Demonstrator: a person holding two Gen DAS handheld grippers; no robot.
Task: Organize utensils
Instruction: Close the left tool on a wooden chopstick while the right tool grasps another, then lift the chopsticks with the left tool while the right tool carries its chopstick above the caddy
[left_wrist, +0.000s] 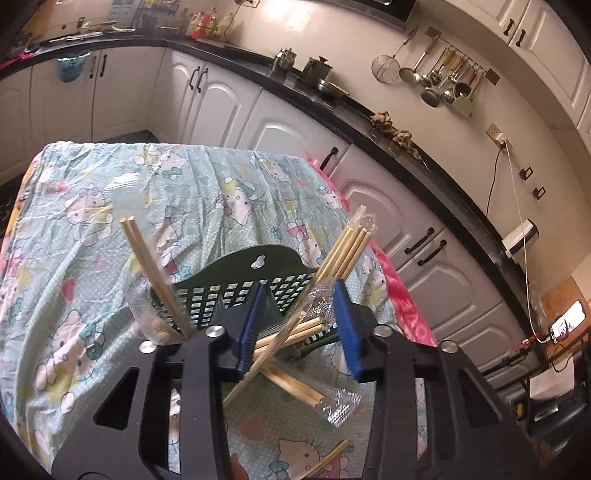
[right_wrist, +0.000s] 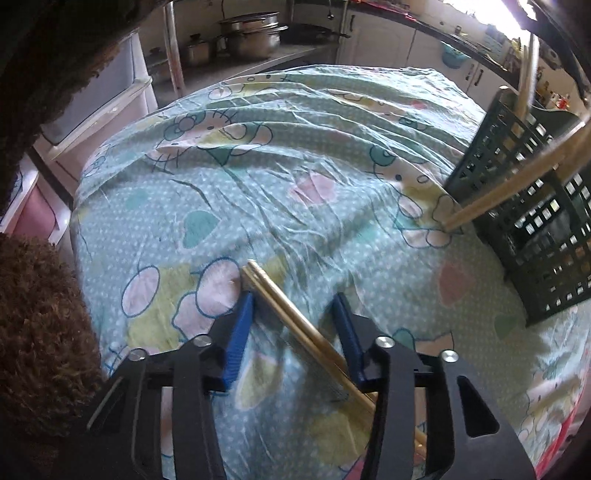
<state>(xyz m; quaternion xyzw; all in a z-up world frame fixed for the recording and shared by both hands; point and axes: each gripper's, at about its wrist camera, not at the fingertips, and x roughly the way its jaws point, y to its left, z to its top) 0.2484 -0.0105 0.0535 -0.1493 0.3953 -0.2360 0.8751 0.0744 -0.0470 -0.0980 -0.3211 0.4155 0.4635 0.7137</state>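
A dark green perforated utensil basket (left_wrist: 236, 291) stands on the Hello Kitty cloth; it also shows at the right of the right wrist view (right_wrist: 532, 229). Wooden chopsticks (left_wrist: 155, 277) lean in its left side. A wrapped bundle of chopsticks (left_wrist: 332, 266) slants up between my left gripper's (left_wrist: 297, 325) blue fingers; the jaws stand wide apart around it. More wrapped chopsticks (left_wrist: 295, 384) lie on the cloth below. My right gripper (right_wrist: 295, 325) is open just above the cloth, straddling a pair of chopsticks (right_wrist: 291, 314) lying flat.
The cloth-covered table (right_wrist: 280, 155) drops off at its far and left edges. Kitchen cabinets and a black counter (left_wrist: 332, 99) run behind. Another chopstick (left_wrist: 325, 461) lies at the near edge. Steel pots (right_wrist: 251, 37) sit on a low shelf beyond the table.
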